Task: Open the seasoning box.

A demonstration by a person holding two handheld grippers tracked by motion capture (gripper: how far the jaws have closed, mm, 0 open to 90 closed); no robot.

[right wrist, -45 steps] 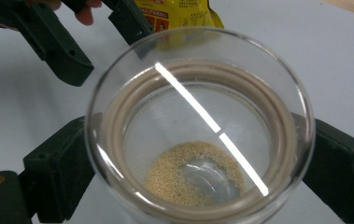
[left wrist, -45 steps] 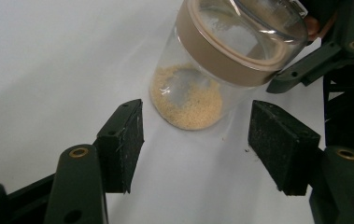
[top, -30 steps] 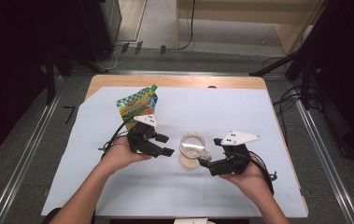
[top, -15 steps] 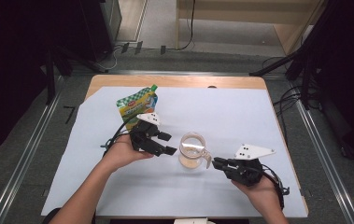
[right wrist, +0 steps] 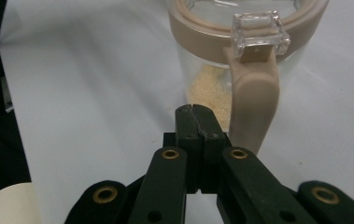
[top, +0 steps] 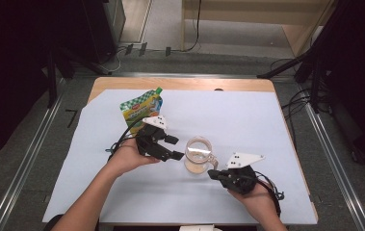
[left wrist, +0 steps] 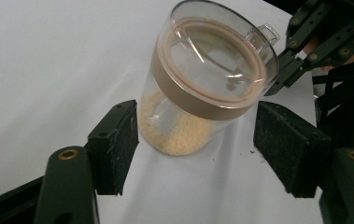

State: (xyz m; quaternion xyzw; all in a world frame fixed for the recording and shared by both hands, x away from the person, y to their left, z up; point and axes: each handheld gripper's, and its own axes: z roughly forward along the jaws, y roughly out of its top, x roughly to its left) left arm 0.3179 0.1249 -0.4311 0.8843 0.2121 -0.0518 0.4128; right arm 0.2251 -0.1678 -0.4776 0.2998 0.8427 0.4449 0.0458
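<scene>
Clear jar, tan lid, beige grains inside, upright on sheet.

A: How many containers stand on the table?
B: One clear glass jar with a tan lid and handle, and one green-checked refill pouch.
A: And tools?
B: Two black two-jaw grippers, left and right.

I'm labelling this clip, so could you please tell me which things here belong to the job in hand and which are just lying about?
In the job:
- clear lidded jar holding beige grains
- left gripper, jaws open either side of the jar
- right gripper, jaws shut, beside the jar's handle

Lying about:
- green checked pouch
- white sheet covering the table
</scene>
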